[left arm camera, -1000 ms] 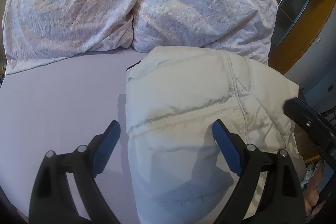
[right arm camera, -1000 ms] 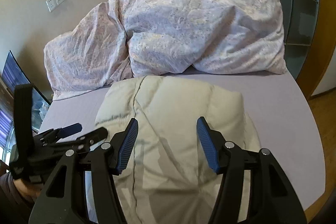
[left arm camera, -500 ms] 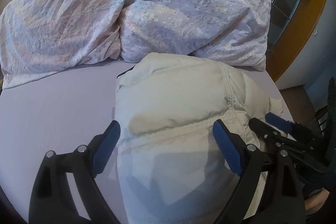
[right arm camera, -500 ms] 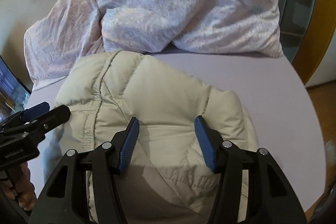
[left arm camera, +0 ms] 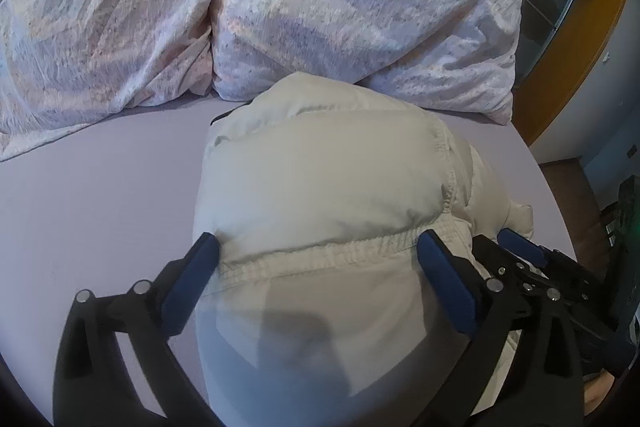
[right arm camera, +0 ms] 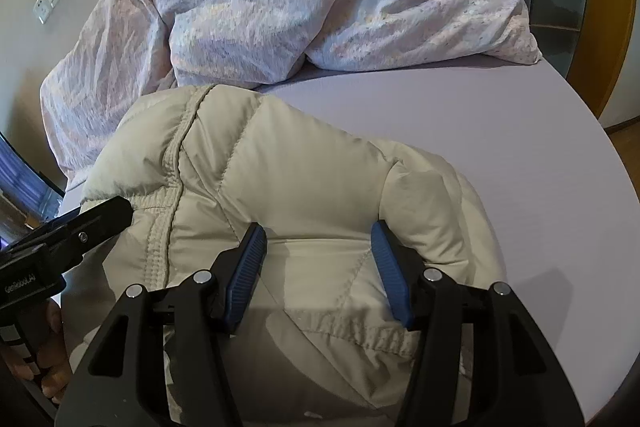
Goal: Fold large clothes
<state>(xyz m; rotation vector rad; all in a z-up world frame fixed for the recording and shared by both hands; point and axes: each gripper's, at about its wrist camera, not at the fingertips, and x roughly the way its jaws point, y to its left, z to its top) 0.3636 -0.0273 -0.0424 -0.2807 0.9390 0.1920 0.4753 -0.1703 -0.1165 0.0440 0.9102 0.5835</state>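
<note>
On the lilac bed sheet (left arm camera: 100,211), seen from the left wrist, a cream padded jacket (left arm camera: 320,187) lies bundled into a puffy mound, an elastic-gathered seam crossing it. The left gripper (left arm camera: 318,261) straddles that seam, its jaws having just been opening to their widest, the jacket between them, pads at its sides. A crumpled floral duvet (left arm camera: 280,7) lies behind. From the right wrist, the jacket (right arm camera: 304,167) shows quilted stitching; the right gripper (right arm camera: 316,267) sits half-open, pressed into its folds.
</note>
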